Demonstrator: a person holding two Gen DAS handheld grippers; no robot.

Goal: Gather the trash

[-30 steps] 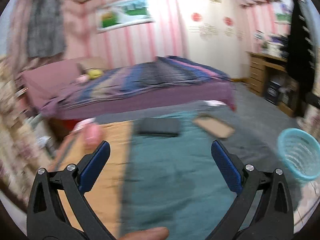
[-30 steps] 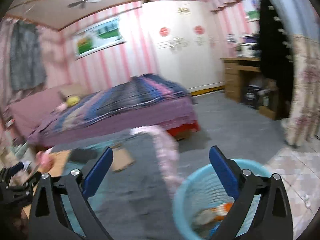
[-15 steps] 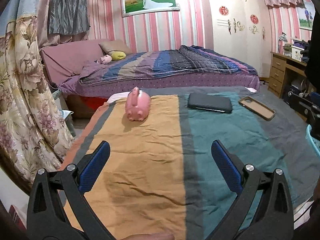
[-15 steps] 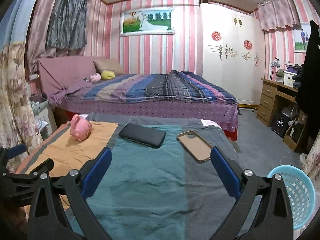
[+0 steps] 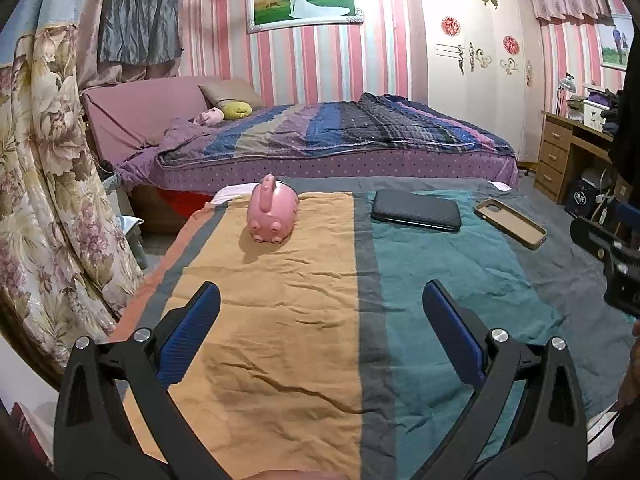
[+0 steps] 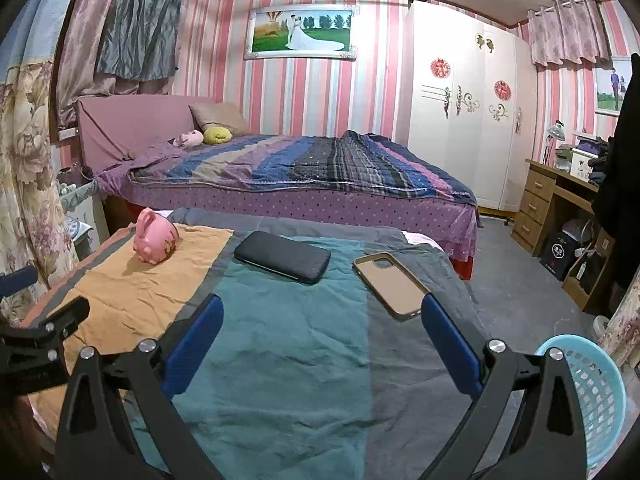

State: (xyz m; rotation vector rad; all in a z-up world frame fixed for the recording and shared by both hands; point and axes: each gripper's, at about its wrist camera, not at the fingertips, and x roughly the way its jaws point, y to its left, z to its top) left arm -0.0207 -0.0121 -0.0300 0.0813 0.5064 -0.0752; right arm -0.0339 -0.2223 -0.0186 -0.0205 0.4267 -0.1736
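While hovering low over a table draped in an orange, grey and teal striped cloth (image 5: 280,320), shows the left gripper (image 5: 320,292) and right gripper (image 6: 322,304) side by side, each with fingers spread wide apart and holding nothing. Finds three things at the far end of the cloth: a pink piggy bank (image 5: 273,210), a flat black case (image 5: 416,210) and a tan phone cover (image 5: 510,222). Spots no obvious litter among them. Places the pale blue trash basket (image 6: 592,392) on the floor just off the table's right side, its inside mostly hidden, so possibly already holding some trash. Suggests a search step between pickups, or the task near its end. Calls next for scanning table and floor for leftover trash before reaching.
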